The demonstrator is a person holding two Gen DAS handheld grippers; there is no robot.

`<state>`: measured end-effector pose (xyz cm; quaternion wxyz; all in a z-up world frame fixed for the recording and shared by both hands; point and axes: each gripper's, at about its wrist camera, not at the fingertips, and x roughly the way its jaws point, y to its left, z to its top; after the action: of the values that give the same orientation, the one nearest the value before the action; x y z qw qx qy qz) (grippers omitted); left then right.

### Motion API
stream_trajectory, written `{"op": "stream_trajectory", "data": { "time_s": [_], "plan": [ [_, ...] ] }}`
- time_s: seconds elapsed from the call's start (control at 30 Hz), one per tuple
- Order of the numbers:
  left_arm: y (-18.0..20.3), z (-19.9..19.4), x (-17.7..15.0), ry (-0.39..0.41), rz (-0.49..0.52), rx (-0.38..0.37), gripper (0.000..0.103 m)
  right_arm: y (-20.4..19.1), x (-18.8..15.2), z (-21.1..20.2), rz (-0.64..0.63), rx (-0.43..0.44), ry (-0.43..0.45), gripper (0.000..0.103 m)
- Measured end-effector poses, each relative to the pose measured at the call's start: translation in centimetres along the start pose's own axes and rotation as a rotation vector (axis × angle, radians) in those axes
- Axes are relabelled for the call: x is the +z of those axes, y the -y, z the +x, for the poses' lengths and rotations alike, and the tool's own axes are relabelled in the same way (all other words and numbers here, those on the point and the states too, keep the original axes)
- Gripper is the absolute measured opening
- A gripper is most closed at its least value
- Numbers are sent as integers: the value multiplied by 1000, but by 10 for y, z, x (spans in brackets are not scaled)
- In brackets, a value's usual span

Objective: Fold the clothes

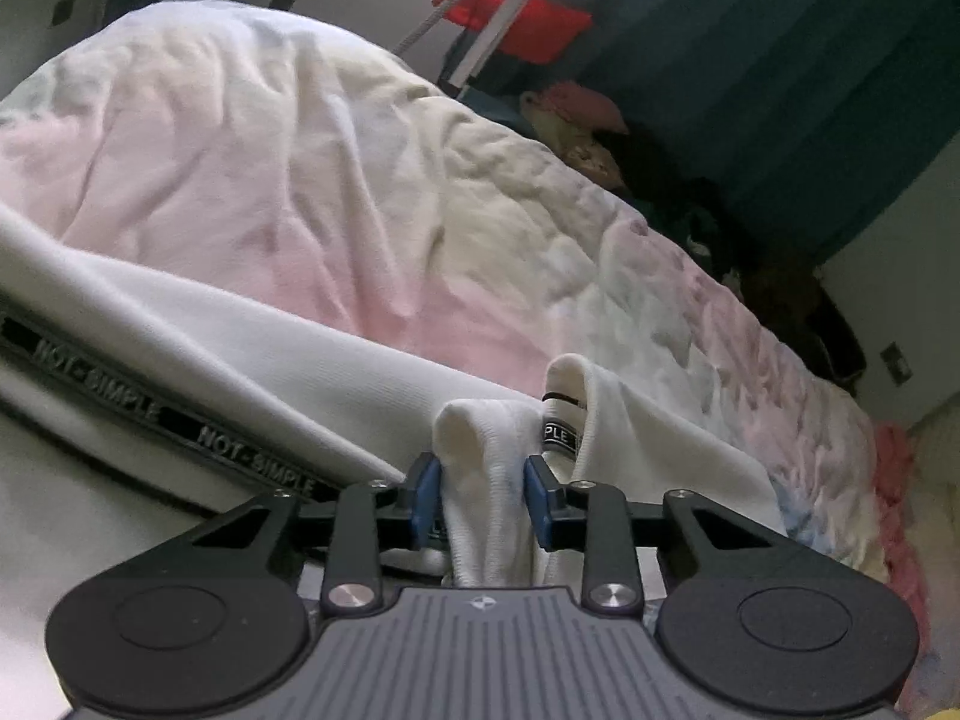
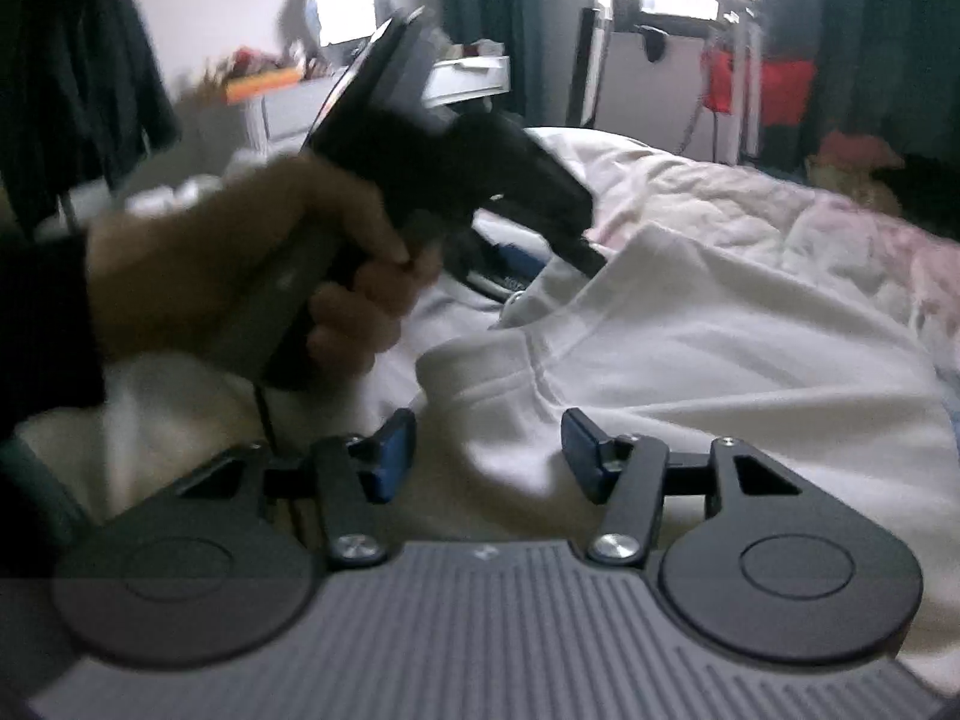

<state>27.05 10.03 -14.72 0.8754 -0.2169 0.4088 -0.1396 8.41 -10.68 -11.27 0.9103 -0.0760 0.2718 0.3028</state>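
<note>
Garment [image 1: 492, 480] edge in left gripper [image 1: 483, 495]

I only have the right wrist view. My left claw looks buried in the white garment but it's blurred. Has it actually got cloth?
Observer: Yes. In the left wrist view the left claw is shut on a bunched fold of the white garment.
Operator: Which part of the garment is that?
Observer: An edge with a black band printed NOT-SIMPLE; a bit of that band sits right at the pinch.
Operator: And my right claw, anything in it?
Observer: No. The right claw is open over the garment, nothing between the pads.
</note>
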Motion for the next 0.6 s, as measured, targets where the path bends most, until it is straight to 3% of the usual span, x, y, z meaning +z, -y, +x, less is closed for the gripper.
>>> {"op": "stream_trajectory", "data": {
  "time_s": [0.1, 0.13, 0.2, 0.37, 0.47, 0.53, 0.6],
  "plan": [
    [1, 3, 1, 6, 7, -5, 17, 3, 0, 9, -16, -20, 21, 20],
    [2, 2, 1, 10, 7, -15, 11, 5, 1, 9, -7, -27, 24, 15],
    [6, -4, 3, 39, 17, -30, 11, 0, 3, 0, -41, -43, 53, 9],
    [11, -11, 7, 104, 32, -22, 11, -28, -5, -31, -245, -74, 118, 9],
    [11, -12, 3, 122, 53, 14, 11, -35, -19, -22, -265, -74, 45, 9],
    [16, -23, -1, 145, 74, 43, 17, -40, -23, -15, -300, -103, 29, 9],
    [20, -34, -5, 169, 95, 71, 23, -36, -20, -12, -253, -111, 34, 12]
  ]
}}
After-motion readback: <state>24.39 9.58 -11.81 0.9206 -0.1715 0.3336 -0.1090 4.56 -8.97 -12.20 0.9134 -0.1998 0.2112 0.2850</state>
